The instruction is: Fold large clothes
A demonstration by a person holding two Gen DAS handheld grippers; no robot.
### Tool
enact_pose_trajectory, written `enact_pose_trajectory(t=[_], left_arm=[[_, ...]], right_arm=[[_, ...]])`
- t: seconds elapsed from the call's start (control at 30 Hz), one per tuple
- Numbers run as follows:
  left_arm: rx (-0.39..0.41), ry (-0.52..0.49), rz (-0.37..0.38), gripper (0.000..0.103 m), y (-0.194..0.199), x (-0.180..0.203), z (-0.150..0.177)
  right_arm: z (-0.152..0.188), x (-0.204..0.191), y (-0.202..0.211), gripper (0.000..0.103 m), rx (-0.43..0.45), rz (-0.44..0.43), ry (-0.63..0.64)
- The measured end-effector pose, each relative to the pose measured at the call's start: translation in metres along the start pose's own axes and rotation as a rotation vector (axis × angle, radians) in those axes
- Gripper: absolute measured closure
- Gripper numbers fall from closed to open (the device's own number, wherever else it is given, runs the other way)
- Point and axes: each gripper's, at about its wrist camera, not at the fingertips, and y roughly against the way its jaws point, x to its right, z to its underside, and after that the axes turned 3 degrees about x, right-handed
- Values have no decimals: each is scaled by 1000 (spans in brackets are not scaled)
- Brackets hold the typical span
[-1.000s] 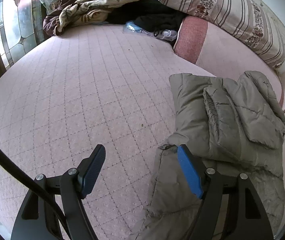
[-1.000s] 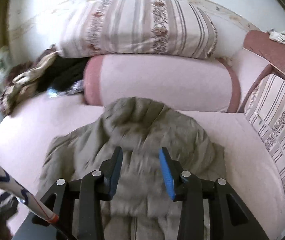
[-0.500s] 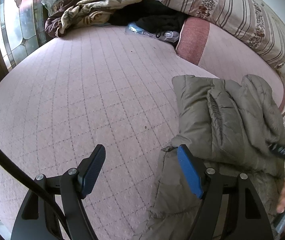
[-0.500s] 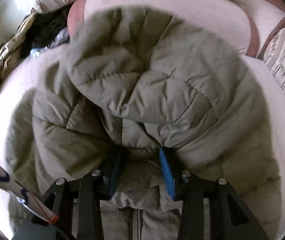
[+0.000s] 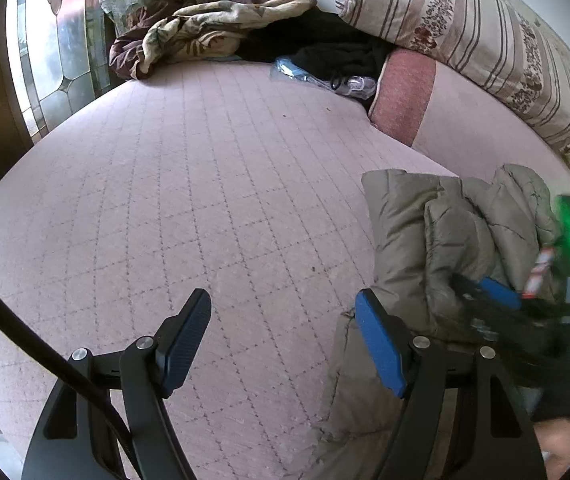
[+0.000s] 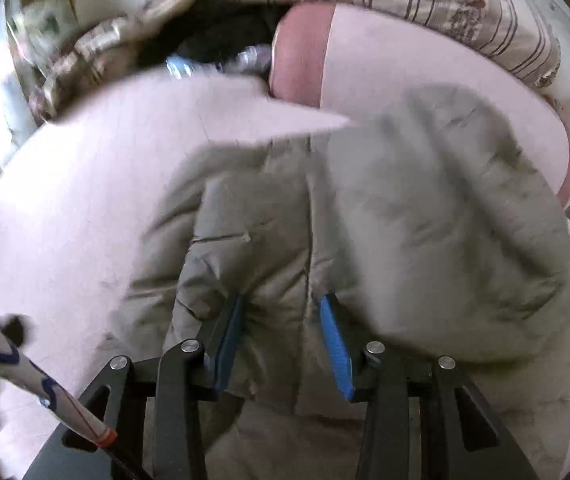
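Now, left wrist view: the left claw (image 5: 281, 340) is wide apart and holds nothing. It hangs over the pink bed (image 5: 173, 184), with its blue finger at the edge of the puffy grey-green coat (image 5: 445, 248).
Coat place: the coat lies bunched on the right part of the bed, below the pink bolster (image 5: 445, 116) and the striped pillow (image 5: 465, 28).
Other stuff: a heap of blankets (image 5: 213, 32) sits far back, well apart from the coat.
Right wrist view: the right claw (image 6: 281, 344) is partly apart, and a fold of the coat (image 6: 365, 220) sits between its fingers. It does not look pinched tight yet. This view is blurry.
Step, I think: getting hold of the coat for a fold.
Next move, I think: squeeze the fold, and the left claw should grab the near edge too.
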Motion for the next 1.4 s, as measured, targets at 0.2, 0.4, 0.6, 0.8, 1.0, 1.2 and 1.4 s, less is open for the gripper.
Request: enact_pose_trajectory(t=[0.2, 0.4, 0.6, 0.8, 1.0, 1.2, 1.4], left_arm=[[-14, 10, 7, 29, -1, -2, 0], [-8, -5, 2, 29, 0, 1, 1], [-19, -21, -5, 29, -5, 5, 2], [-28, -23, -8, 29, -7, 7, 4], [-34, -48, -17, 29, -11, 13, 6], [-24, -63, -32, 29, -11, 14, 9], [-23, -57, -40, 29, -3, 10, 18]], right_arm=[[-14, 14, 31, 59, 26, -79, -68], [-24, 86, 90, 48, 190, 4, -151], [4, 156, 31, 48, 8, 207, -254], [21, 178, 26, 48, -26, 118, -369], [21, 147, 57, 47, 74, 65, -349], [30, 123, 14, 41, -13, 134, -227], [42, 147, 86, 26, 12, 3, -242]])
